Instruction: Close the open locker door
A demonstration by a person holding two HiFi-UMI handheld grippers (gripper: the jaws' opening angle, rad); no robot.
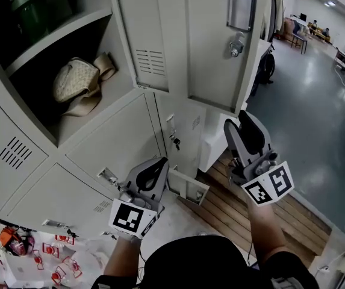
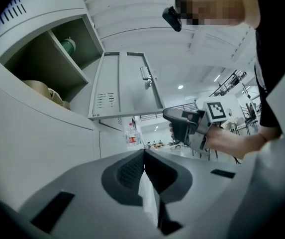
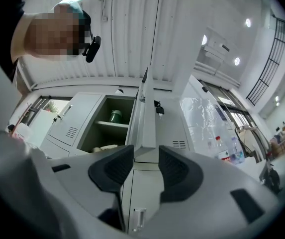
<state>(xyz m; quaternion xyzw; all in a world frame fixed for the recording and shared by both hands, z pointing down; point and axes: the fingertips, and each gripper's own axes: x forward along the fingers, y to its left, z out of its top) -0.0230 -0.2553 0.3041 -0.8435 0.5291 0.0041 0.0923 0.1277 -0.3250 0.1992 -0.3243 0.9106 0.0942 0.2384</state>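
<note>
The open locker [image 1: 52, 71] at upper left holds a green container [image 1: 31, 8] on its top shelf and a beige bag [image 1: 79, 80] below. Its grey door [image 1: 214, 41] stands swung out, a lock [image 1: 236, 46] on its face. My right gripper [image 1: 242, 124] is open just below the door's bottom edge. In the right gripper view the door's edge [image 3: 146, 118] lines up with the gap of the right gripper [image 3: 146, 166], apart from it. My left gripper [image 1: 159, 166] is lower, by the closed lockers. Nothing is held in the left gripper [image 2: 143, 167], which is shut.
Closed grey lockers [image 1: 118, 143] fill the wall below the open one. A small low door [image 1: 187, 188] hangs open near a wooden floor strip [image 1: 232, 212]. Red-labelled items [image 1: 15, 245] lie at bottom left. A wide grey hall floor [image 1: 304, 119] stretches right, with desks far off.
</note>
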